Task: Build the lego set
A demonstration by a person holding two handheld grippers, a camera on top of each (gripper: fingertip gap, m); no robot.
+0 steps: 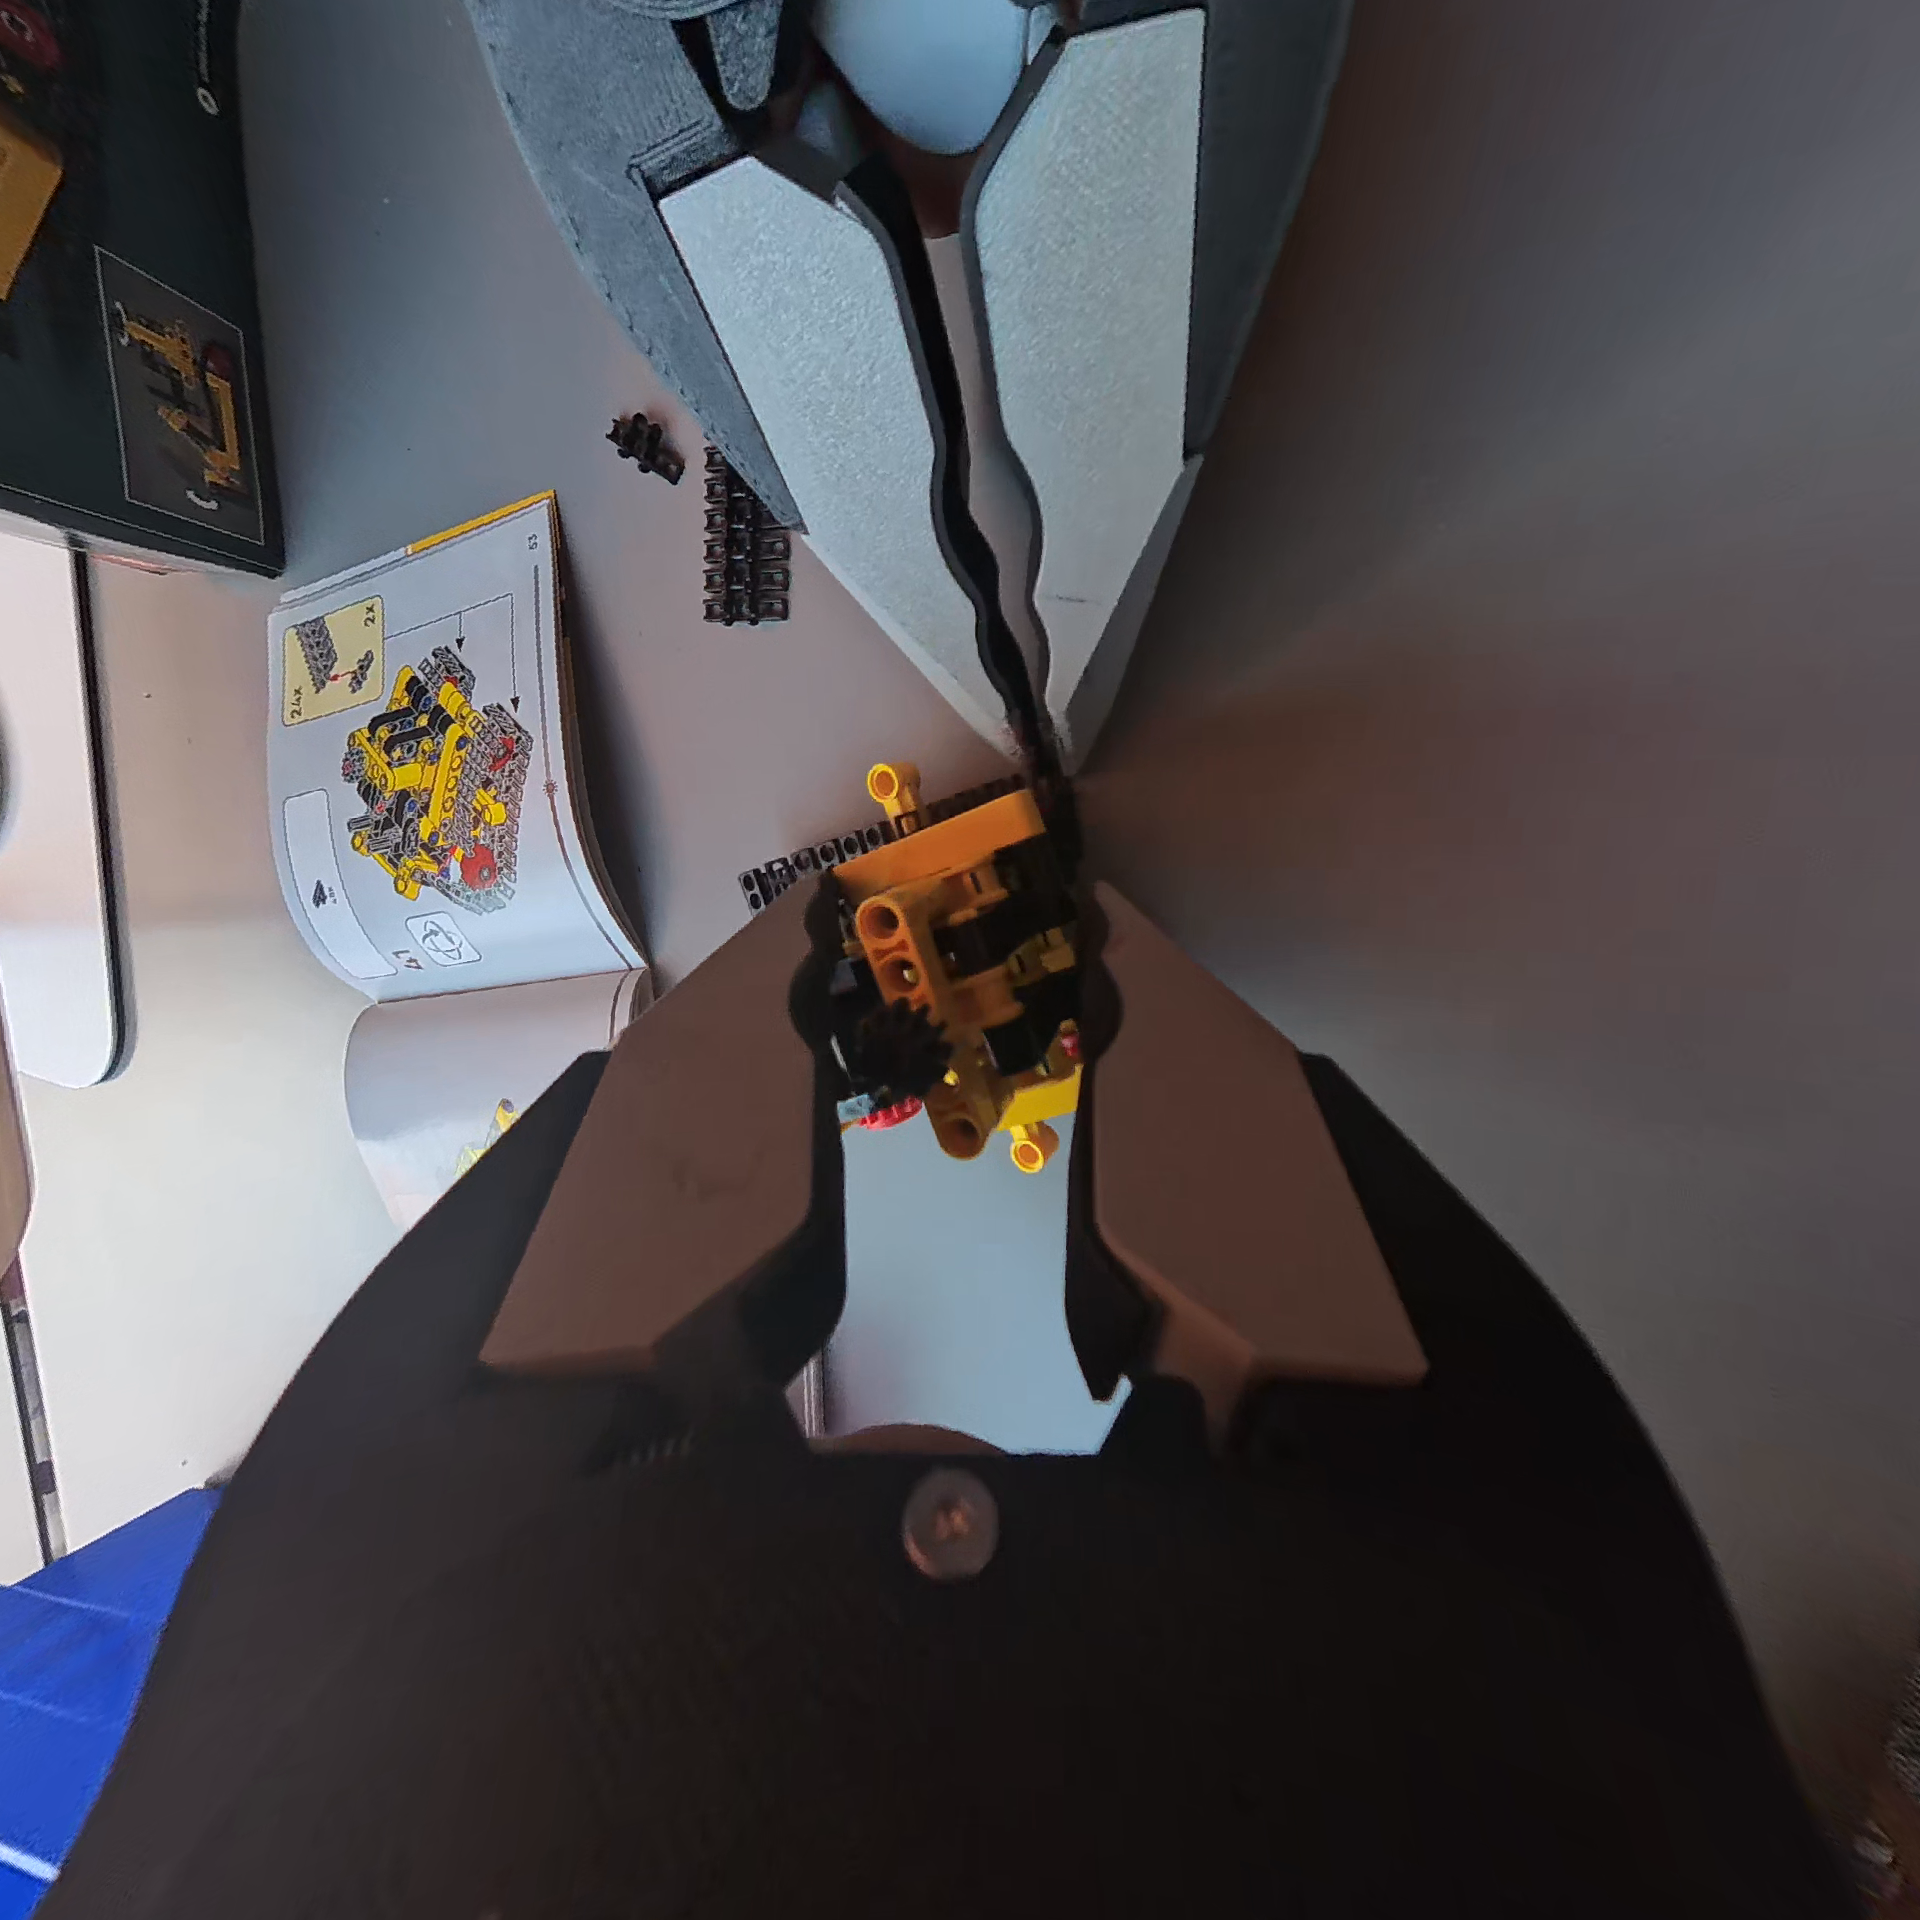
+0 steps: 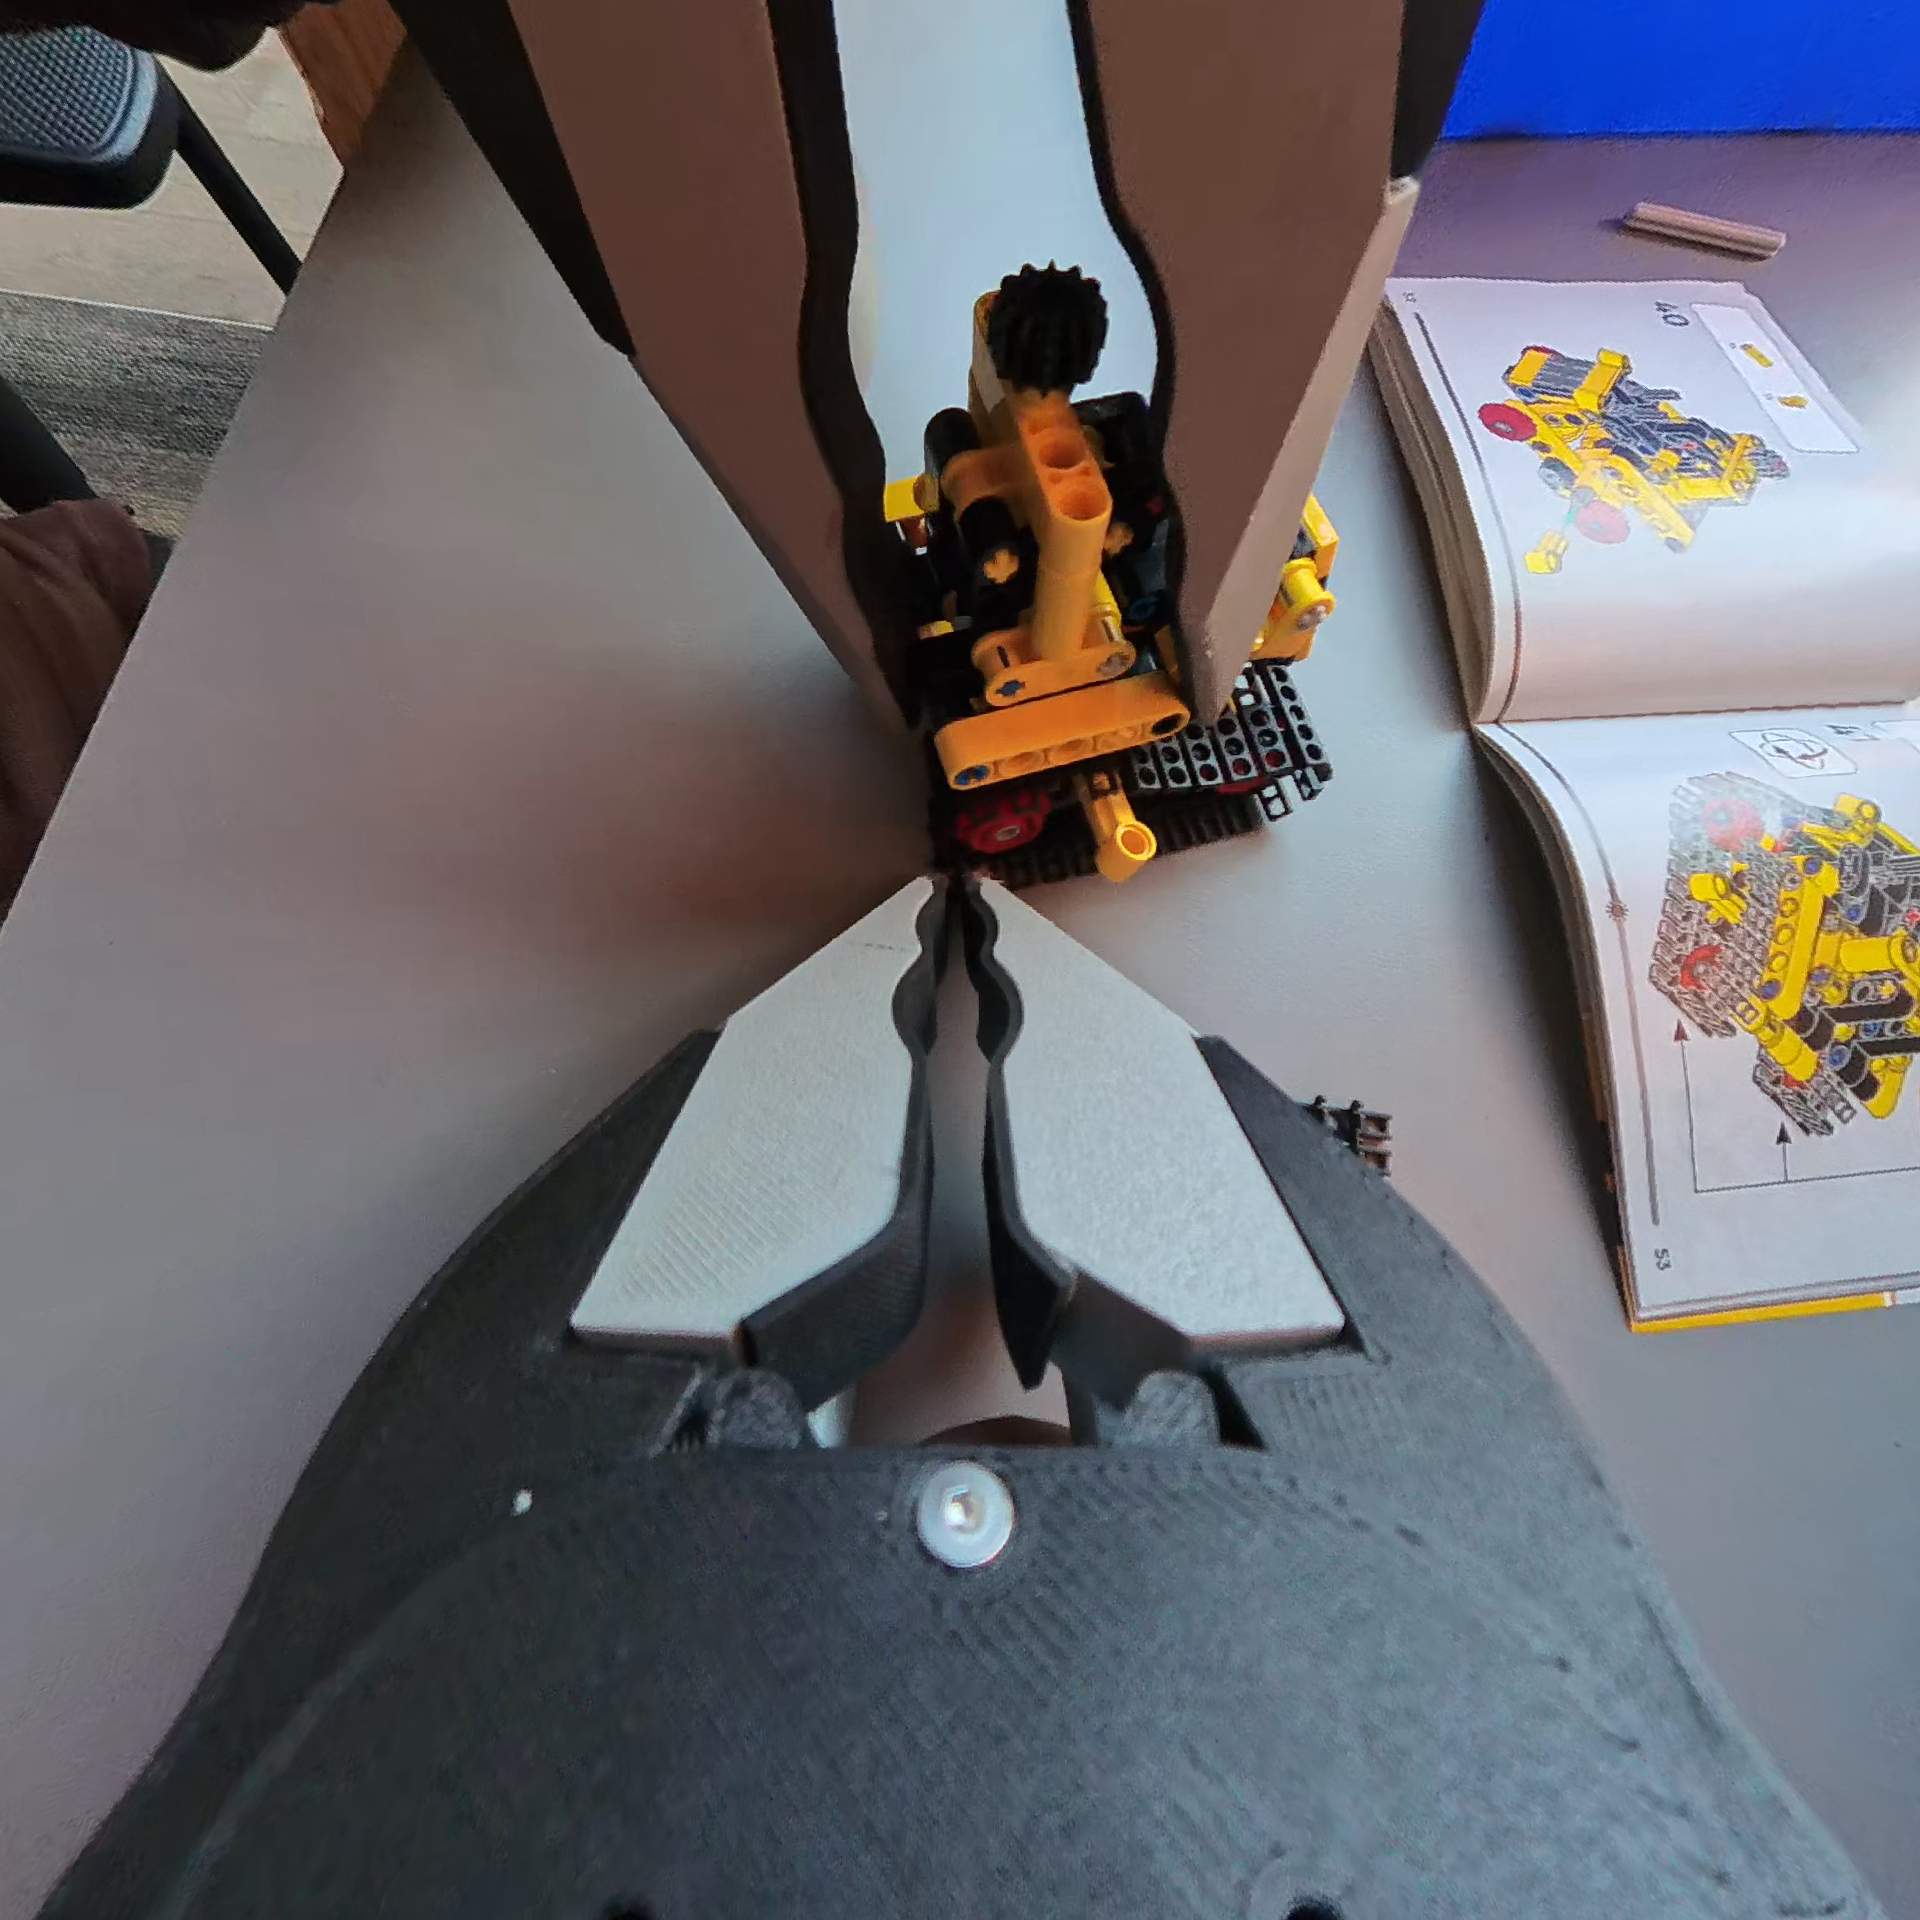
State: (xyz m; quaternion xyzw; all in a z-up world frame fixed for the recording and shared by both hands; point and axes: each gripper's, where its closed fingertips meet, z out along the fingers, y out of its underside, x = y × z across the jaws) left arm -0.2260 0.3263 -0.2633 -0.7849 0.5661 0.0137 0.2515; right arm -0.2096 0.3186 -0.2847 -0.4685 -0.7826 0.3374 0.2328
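A yellow and black lego vehicle model (image 1: pixel 966 935) stands on the grey table, with a black gear on top and a black track (image 2: pixel 1226 748) along its base. My left gripper (image 1: pixel 956 904), with brown fingers, is shut on the model's body from both sides; it also shows from above in the right wrist view (image 2: pixel 1049 712). My right gripper (image 2: pixel 954 888), with white fingers, is shut, its tips pinched on the end of the black track at the model's lower corner. It shows in the left wrist view (image 1: pixel 1039 743) coming in from the top.
An open instruction booklet (image 1: pixel 436 758) (image 2: pixel 1714 935) lies beside the model. A loose black track strip (image 1: pixel 743 551) and a small black piece (image 1: pixel 644 447) lie near it. The dark set box (image 1: pixel 135 312) sits farther off. The table edge and a chair (image 2: pixel 83 114) are at the left. My two grippers' fingertips are within a few centimetres of each other.
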